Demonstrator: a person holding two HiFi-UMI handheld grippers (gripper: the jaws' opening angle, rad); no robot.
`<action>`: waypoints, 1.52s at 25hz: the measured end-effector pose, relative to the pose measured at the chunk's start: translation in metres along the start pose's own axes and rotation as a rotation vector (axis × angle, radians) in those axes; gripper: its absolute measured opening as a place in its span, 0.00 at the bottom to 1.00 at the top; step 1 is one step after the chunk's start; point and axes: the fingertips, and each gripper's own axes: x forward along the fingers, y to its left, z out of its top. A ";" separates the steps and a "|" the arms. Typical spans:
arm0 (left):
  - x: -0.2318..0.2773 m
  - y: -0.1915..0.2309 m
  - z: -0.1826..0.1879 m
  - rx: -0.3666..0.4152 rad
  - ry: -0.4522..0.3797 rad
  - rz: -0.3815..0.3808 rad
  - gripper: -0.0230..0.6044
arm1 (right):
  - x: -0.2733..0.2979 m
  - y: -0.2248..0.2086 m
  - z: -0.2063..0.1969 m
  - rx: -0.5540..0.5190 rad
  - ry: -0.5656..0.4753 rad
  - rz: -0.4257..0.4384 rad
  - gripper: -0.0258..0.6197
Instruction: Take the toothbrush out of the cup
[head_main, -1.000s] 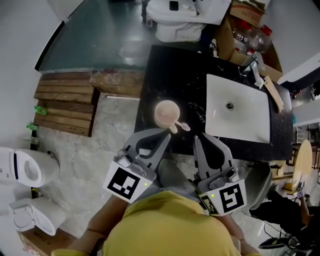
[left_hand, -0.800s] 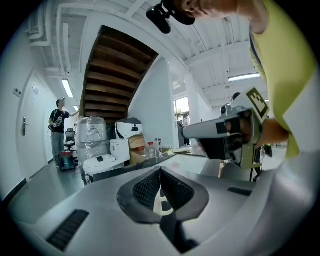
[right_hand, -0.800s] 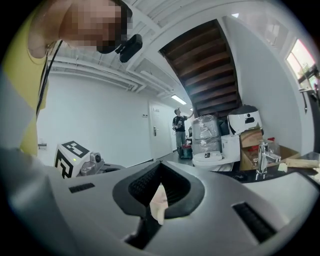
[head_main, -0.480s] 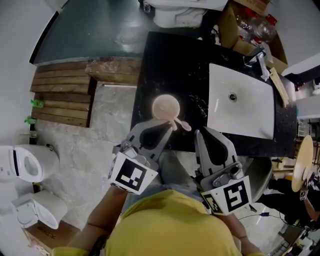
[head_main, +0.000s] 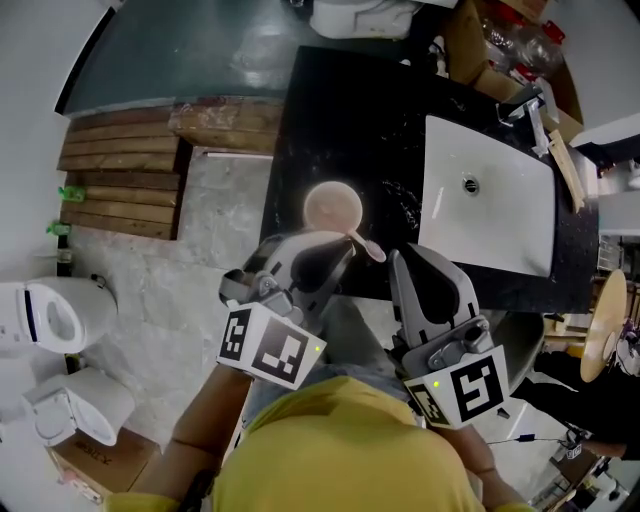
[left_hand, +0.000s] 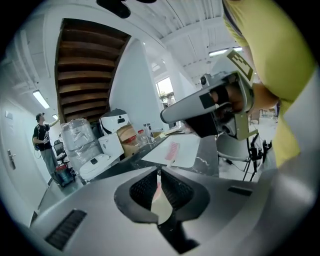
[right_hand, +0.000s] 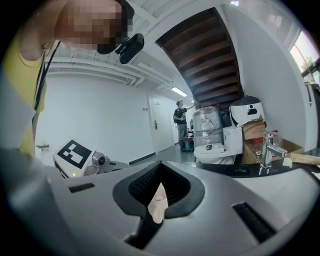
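The head view looks steeply down from high above the person's yellow shirt (head_main: 340, 450) onto the black worktop (head_main: 320, 120) and its sink (head_main: 490, 190). Each gripper view sits close behind its own tongs and looks roughly level along them. The left tongs (left_hand: 157, 170) face across the sink, and the right tongs (right_hand: 161, 163) face a toilet (right_hand: 215, 150) (it shows in all three views).

Mock bathroom set up inside a storage or workshop hall. Black stone tabletop (head_main: 330, 110) with white sink (head_main: 500, 235) and tap (head_main: 530, 105) at 1 o'clock. Loose toilets at 9 (head_main: 50, 325) and 12 (head_main: 360, 15). Cardboard boxes (head_main: 480, 40), timber pallets (head_main: 120, 190), bare staircase underside (left_hand: 85, 60), plastic-wrapped goods (left_hand: 77, 137).
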 end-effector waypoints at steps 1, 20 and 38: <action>0.002 -0.001 -0.001 0.010 0.011 -0.007 0.06 | 0.001 -0.001 0.000 0.002 0.003 -0.001 0.07; 0.027 -0.016 -0.014 0.225 0.209 -0.165 0.13 | 0.006 -0.018 0.013 0.021 -0.009 -0.001 0.07; 0.040 -0.014 -0.009 0.289 0.193 -0.173 0.11 | 0.004 -0.021 0.017 0.040 -0.021 -0.004 0.07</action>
